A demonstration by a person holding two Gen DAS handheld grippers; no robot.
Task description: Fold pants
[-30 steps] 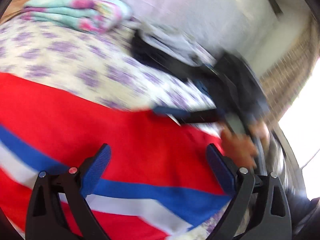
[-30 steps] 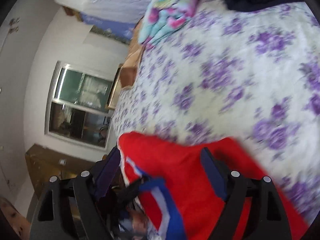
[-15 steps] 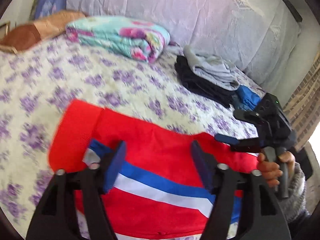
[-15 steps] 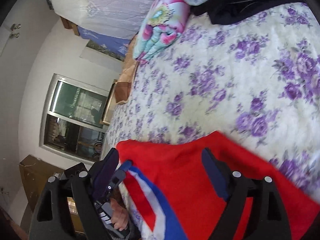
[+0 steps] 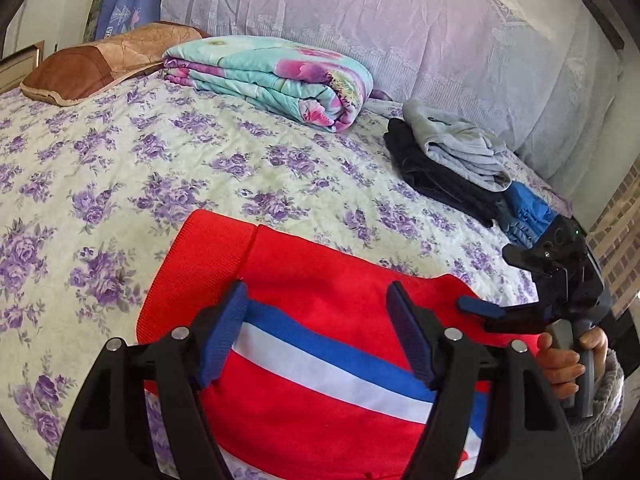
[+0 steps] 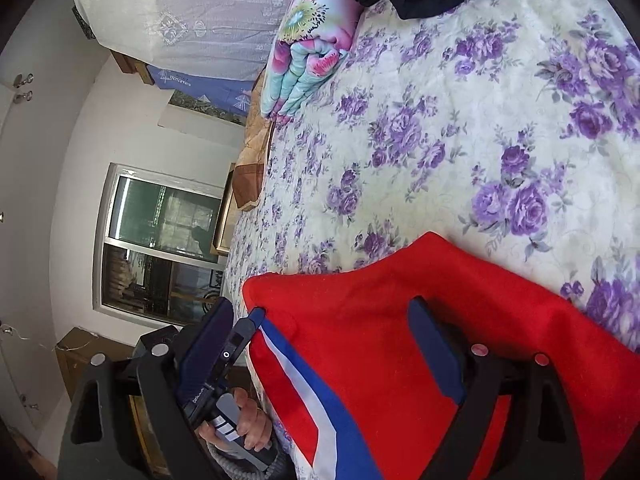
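The red pants (image 5: 320, 292) with a blue and white side stripe lie on the flowered bed sheet, a ribbed cuff at their far left end. They also show in the right wrist view (image 6: 400, 320). My left gripper (image 5: 316, 332) is open, its jaws spread above the stripe with no cloth between them. My right gripper (image 6: 320, 356) is open over the red cloth. In the left wrist view the right gripper (image 5: 480, 312) is held at the pants' right edge. In the right wrist view the left gripper (image 6: 240, 340) is at the pants' left end.
A folded teal and pink blanket (image 5: 272, 76) and a brown pillow (image 5: 100, 60) lie at the bed's far side. A pile of dark, grey and blue clothes (image 5: 460, 164) sits at the far right. Flowered sheet (image 5: 160, 168) stretches between. A window (image 6: 160, 240) is beyond the bed's edge.
Both grippers have pulled back from the pants and the views have steadied. The pants now lie flatter, with the cuff end laid out on the sheet.
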